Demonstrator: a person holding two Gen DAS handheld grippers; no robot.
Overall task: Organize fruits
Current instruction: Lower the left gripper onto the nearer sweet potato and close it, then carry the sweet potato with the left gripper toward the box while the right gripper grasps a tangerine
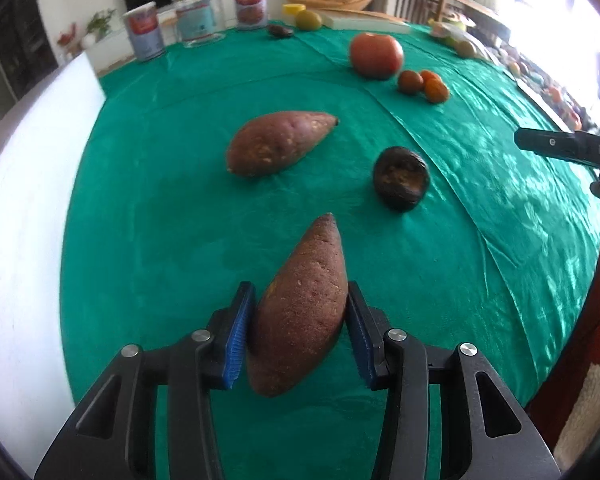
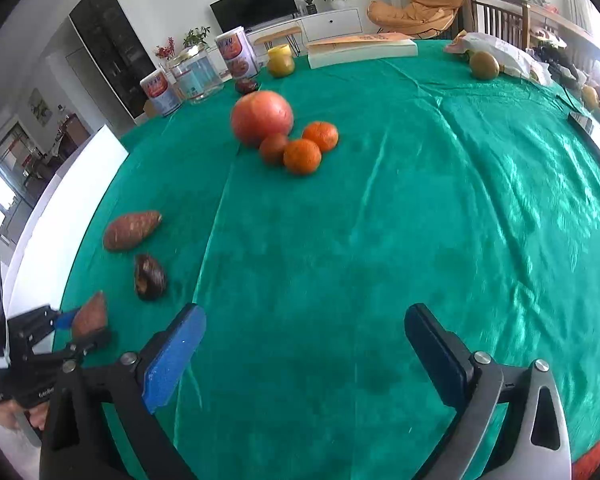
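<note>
My left gripper (image 1: 300,287) is shut on a brown sweet potato (image 1: 300,320), its blue pads pressing both sides; the right wrist view shows the same gripper (image 2: 85,325) and sweet potato (image 2: 90,316) at lower left. A second sweet potato (image 1: 278,142) lies further back on the green tablecloth (image 1: 180,220), and a dark wrinkled fruit (image 1: 400,178) sits to its right. Beyond them, a big red fruit (image 1: 376,55) and three tangerines (image 1: 436,90) are grouped together. My right gripper (image 2: 303,314) is open over bare cloth with nothing between its fingers.
At the table's far edge stand two printed cans (image 2: 160,92), a glass jar (image 2: 196,74), a yellow cup (image 2: 280,56), a book (image 2: 362,52) and a small dark fruit (image 2: 246,86). A green-brown fruit (image 2: 484,65) and a plastic bag (image 2: 500,50) lie at the far right.
</note>
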